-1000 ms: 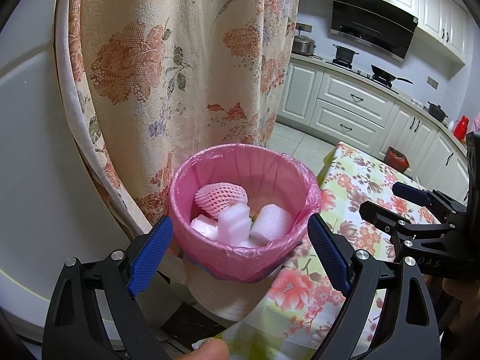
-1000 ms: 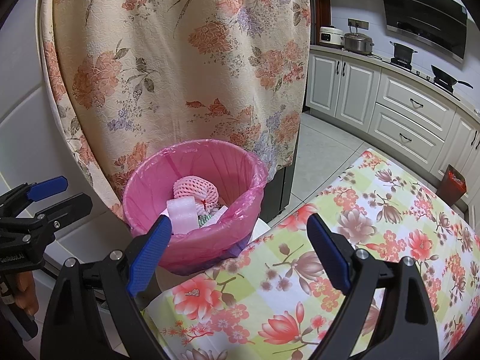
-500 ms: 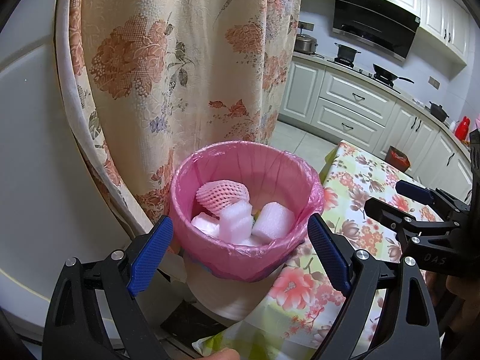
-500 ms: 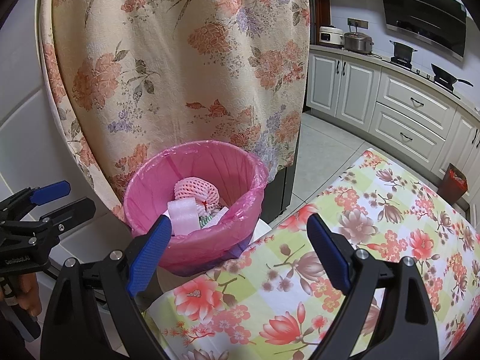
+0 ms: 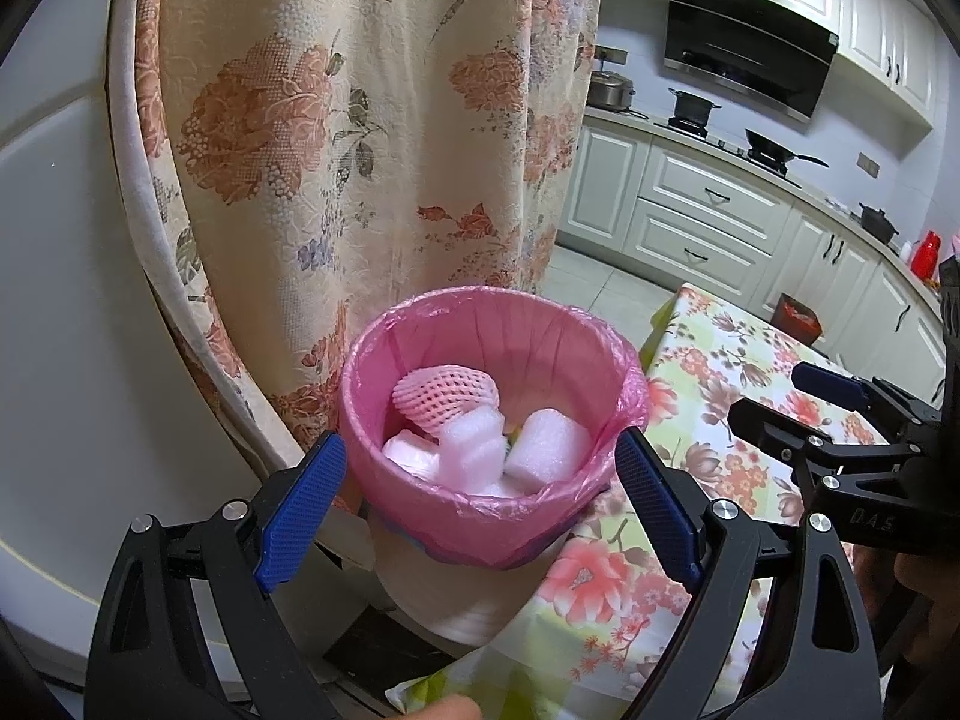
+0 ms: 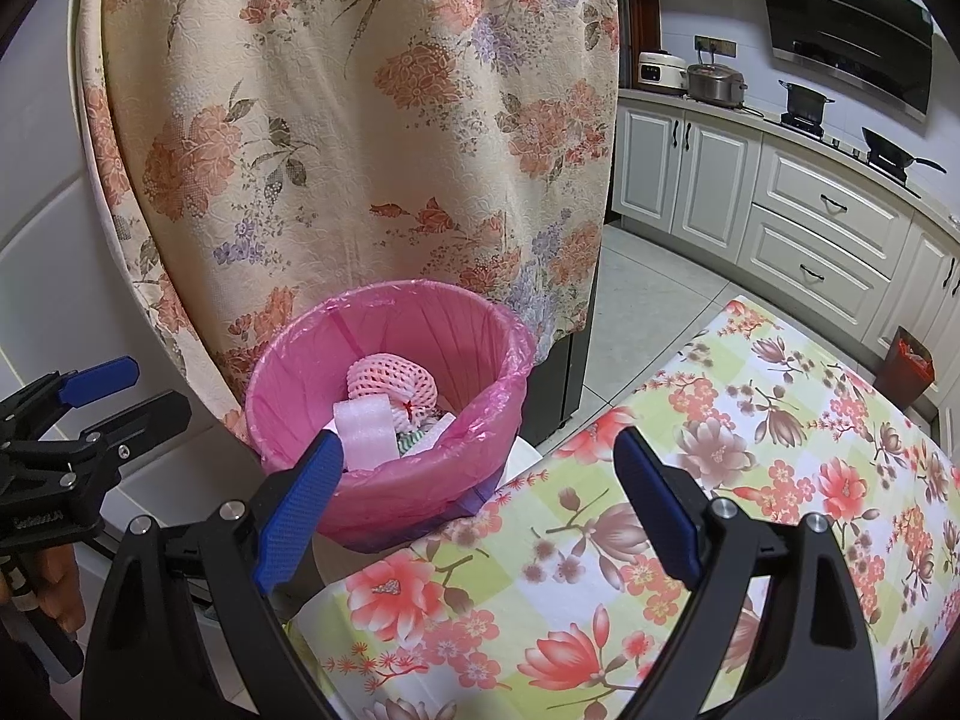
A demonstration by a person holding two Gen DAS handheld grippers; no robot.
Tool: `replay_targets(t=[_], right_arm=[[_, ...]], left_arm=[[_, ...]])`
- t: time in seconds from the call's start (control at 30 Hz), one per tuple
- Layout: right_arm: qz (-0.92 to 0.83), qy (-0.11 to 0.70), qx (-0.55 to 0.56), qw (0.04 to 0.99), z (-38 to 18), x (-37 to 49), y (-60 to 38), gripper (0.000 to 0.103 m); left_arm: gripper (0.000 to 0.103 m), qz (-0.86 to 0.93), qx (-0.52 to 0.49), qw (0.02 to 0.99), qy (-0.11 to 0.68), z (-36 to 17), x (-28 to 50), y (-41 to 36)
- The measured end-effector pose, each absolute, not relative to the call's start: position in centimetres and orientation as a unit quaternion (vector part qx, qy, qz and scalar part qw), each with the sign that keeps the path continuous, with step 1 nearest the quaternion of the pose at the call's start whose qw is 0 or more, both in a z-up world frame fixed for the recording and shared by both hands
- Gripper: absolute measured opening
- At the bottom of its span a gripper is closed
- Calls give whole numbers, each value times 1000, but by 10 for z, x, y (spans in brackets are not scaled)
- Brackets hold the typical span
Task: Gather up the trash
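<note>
We hold both the left gripper (image 5: 480, 501) and the right gripper (image 6: 477, 495) spread wide and empty near the pink-lined bin (image 5: 414, 498), where the foam trash (image 5: 480, 441) lies inside.

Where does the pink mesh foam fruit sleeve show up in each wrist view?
Left wrist: pink mesh foam fruit sleeve left of centre, inside the bin, behind white foam blocks.
Right wrist: sleeve left of centre, deep in the bin.
Shared landmark: pink-lined trash bin.
</note>
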State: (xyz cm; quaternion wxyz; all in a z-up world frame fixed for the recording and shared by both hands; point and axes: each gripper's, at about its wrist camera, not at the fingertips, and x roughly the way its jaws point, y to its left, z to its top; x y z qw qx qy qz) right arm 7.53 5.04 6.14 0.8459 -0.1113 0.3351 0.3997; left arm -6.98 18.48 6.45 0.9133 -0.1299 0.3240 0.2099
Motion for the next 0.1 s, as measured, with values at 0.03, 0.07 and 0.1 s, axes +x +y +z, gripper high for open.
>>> replay_targets(t=[0.03, 0.07, 0.1], right_arm=[[400, 335, -112, 846, 61, 76, 50, 89], [400, 336, -111, 846, 61, 76, 50, 89], [400, 335, -111, 846, 61, 76, 50, 89]], left_arm=[[85, 208, -131, 913, 324, 64, -70, 185], [85, 208, -132, 913, 325, 64, -70, 185], [85, 209, -132, 913, 325, 65, -70, 185]])
